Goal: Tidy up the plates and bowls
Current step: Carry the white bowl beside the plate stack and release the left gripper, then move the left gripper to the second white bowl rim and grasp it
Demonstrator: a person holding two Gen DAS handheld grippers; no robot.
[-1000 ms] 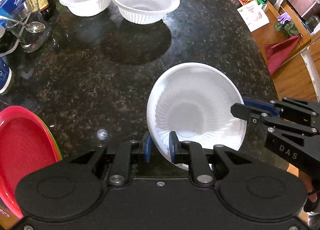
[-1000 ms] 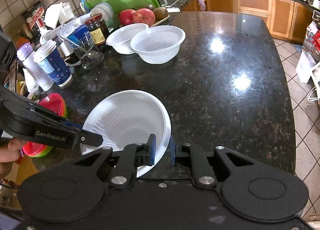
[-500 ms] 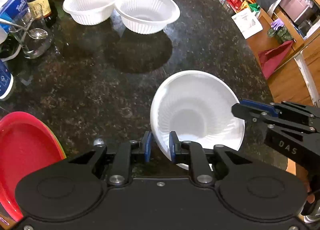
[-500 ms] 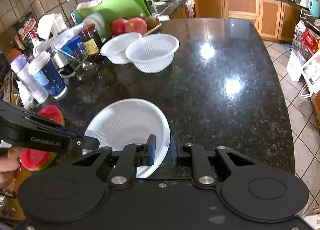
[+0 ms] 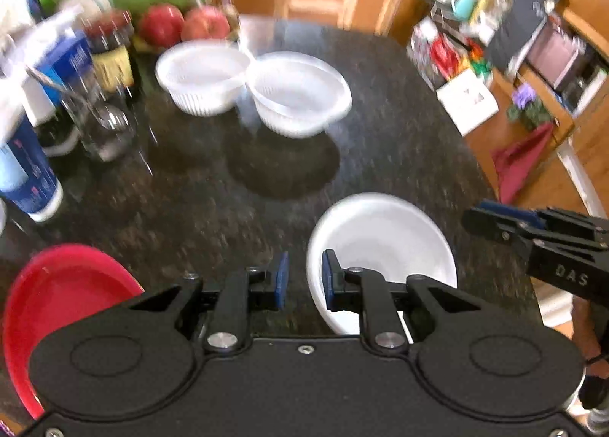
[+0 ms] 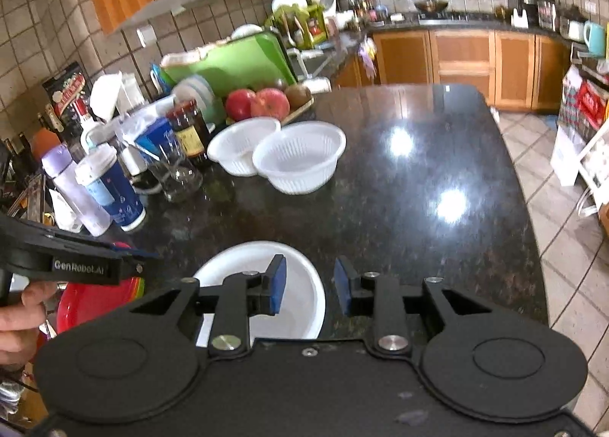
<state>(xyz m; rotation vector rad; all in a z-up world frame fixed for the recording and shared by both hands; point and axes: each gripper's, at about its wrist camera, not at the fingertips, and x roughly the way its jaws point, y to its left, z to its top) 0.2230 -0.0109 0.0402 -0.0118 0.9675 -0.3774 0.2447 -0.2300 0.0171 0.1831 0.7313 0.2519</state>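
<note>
A white bowl (image 5: 384,243) sits on the black granite counter (image 5: 213,205) near its front edge; it also shows in the right wrist view (image 6: 262,269). My left gripper (image 5: 303,279) is open, its jaws astride the bowl's left rim without gripping. My right gripper (image 6: 309,286) is open, its jaws astride the bowl's right rim. Two more white ribbed bowls (image 5: 300,94) (image 5: 201,79) stand side by side at the back. A stack of plates with a red plate (image 5: 64,296) on top lies at the front left.
Jars, a glass (image 6: 175,174), bottles and a blue cup (image 6: 114,189) crowd the left side. Apples (image 6: 259,102) and a green board (image 6: 236,60) stand behind the bowls. The counter's right edge (image 6: 529,208) drops to a tiled floor.
Both grippers have opened and let go of the white bowl, which now rests on the counter. Both cameras have tilted up and pulled back; the left view is motion-blurred.
</note>
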